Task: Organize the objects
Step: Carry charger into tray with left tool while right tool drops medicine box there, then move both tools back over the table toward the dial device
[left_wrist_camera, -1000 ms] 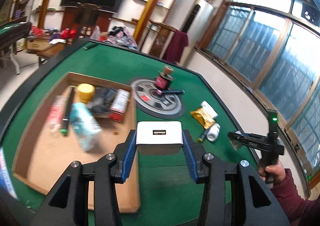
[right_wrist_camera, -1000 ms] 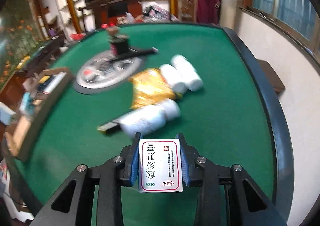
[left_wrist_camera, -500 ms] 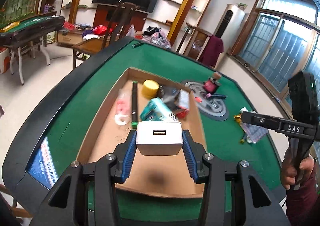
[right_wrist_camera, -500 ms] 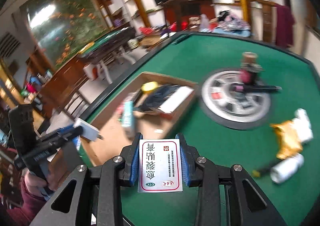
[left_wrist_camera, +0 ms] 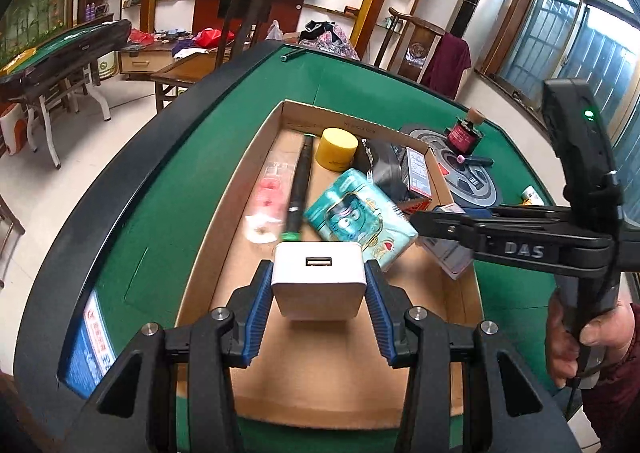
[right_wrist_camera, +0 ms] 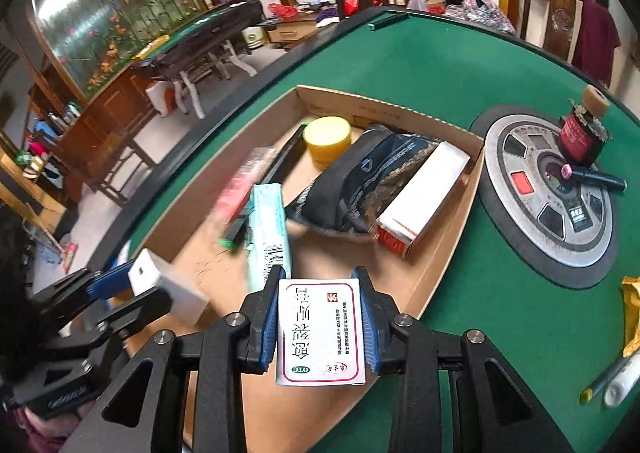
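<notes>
Your left claw (left_wrist_camera: 319,295) is closed on a white USB charger block (left_wrist_camera: 319,277), held above the near end of an open cardboard box (left_wrist_camera: 256,151) that sits on the green felt counter (left_wrist_camera: 168,181). Your right claw (right_wrist_camera: 320,329) is closed on a flat white medicine packet (right_wrist_camera: 320,333) with red print, held over the box's near right edge.

Inside the box lie a yellow round tub (left_wrist_camera: 337,148) at the far end, a black pen (left_wrist_camera: 299,189) with a green tip beside a pink clear-wrapped packet (left_wrist_camera: 267,201), a teal tissue pack (left_wrist_camera: 360,219) in the middle, and a dark pouch (right_wrist_camera: 360,177) with a white and red carton (right_wrist_camera: 422,197) leaning on it.

Right of the box, on the counter, a round grey disc (right_wrist_camera: 548,193) carries a small dark red bottle (right_wrist_camera: 580,133).
</notes>
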Demonstrator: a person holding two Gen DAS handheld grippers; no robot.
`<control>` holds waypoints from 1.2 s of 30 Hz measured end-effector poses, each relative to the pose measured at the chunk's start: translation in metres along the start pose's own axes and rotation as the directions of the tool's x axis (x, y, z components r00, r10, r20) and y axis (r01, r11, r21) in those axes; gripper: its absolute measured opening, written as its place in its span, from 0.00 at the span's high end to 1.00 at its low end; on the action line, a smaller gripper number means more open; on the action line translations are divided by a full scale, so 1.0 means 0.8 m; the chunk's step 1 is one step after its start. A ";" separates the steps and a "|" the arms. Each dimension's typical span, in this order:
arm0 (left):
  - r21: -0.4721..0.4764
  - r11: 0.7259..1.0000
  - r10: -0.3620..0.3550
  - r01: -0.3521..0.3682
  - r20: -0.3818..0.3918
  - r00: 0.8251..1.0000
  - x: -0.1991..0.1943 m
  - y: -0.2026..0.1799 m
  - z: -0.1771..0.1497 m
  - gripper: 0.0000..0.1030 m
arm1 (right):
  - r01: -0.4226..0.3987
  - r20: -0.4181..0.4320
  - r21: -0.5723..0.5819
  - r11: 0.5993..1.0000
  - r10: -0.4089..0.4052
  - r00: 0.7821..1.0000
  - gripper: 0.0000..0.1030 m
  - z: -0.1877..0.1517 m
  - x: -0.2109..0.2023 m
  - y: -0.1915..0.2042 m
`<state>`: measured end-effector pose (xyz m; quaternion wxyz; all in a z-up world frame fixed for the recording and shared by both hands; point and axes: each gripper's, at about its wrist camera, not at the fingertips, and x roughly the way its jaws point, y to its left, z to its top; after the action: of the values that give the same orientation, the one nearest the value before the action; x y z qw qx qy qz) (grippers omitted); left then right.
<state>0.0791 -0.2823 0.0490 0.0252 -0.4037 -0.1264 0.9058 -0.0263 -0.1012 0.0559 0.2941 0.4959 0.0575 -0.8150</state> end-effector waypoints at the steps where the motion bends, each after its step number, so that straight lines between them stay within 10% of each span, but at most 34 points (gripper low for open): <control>1: 0.002 1.000 -0.001 0.001 -0.001 1.000 0.002 -0.001 0.001 0.57 | 0.003 -0.007 0.005 1.000 -0.003 1.000 0.64 0.002 0.004 -0.002; 8: -0.016 1.000 -0.027 0.026 -0.015 1.000 0.011 0.001 0.006 0.57 | 0.016 -0.034 0.015 1.000 -0.016 0.999 0.64 0.006 0.020 -0.009; 14: -0.068 0.997 -0.040 0.040 -0.003 0.999 0.002 0.011 0.009 0.36 | 0.025 -0.018 0.029 0.999 -0.024 1.000 0.61 0.003 0.012 -0.008; 22: -0.121 0.990 -0.060 0.067 0.062 0.996 -0.037 0.002 0.012 0.16 | 0.051 0.133 0.051 0.997 -0.057 0.990 0.23 -0.005 -0.059 -0.028; 36: 0.012 0.965 -0.262 0.262 -0.014 0.965 -0.021 -0.125 0.025 0.13 | 0.136 0.243 0.340 0.931 -0.227 0.943 0.19 -0.086 -0.173 -0.210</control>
<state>0.0699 -0.1920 0.0992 0.1481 -0.3890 -0.1721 0.8928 -0.0164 0.1220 0.1047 0.1380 0.4098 -0.0706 -0.8989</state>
